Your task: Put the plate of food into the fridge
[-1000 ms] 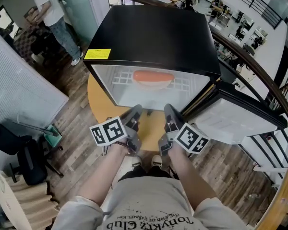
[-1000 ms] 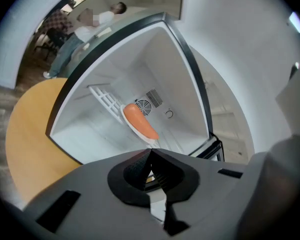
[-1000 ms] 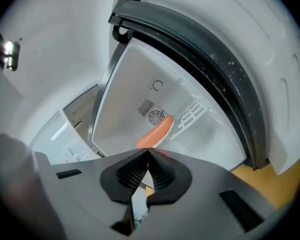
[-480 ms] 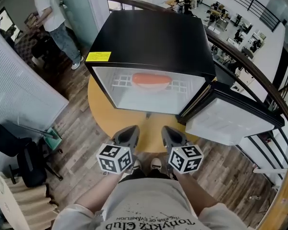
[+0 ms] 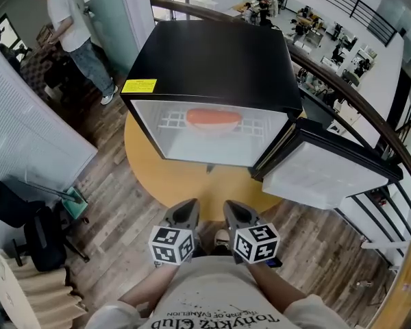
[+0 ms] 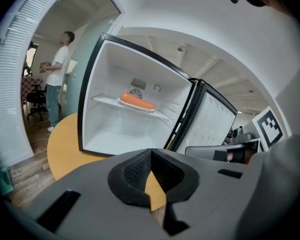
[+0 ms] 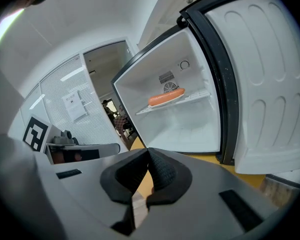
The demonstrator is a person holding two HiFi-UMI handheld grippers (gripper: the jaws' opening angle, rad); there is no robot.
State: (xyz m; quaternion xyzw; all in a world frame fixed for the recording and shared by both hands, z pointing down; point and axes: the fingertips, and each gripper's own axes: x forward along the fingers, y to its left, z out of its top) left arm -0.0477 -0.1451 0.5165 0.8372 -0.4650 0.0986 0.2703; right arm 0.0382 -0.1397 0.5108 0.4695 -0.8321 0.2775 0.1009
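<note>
The black mini fridge point(image 5: 212, 53) stands on a round yellow table point(image 5: 164, 177) with its door point(image 5: 329, 173) swung open to the right. On its wire shelf sits the plate of food point(image 5: 214, 119), a white plate with an orange-red sausage, also seen in the left gripper view point(image 6: 137, 102) and the right gripper view point(image 7: 166, 97). My left gripper point(image 5: 185, 214) and right gripper point(image 5: 234, 214) are side by side close to my body, well short of the fridge. Both are shut, jaw tips touching, and hold nothing point(image 6: 151, 154) point(image 7: 148, 154).
A person point(image 5: 72, 26) stands at the far left beyond the fridge. A curved dark railing point(image 5: 370, 108) runs along the right, close behind the open door. A black chair point(image 5: 27, 232) and a white slatted partition point(image 5: 27, 129) are at the left on the wooden floor.
Both grippers have drawn back from the fridge opening toward my body and come closer together. The plate stays on the shelf and the door stays open.
</note>
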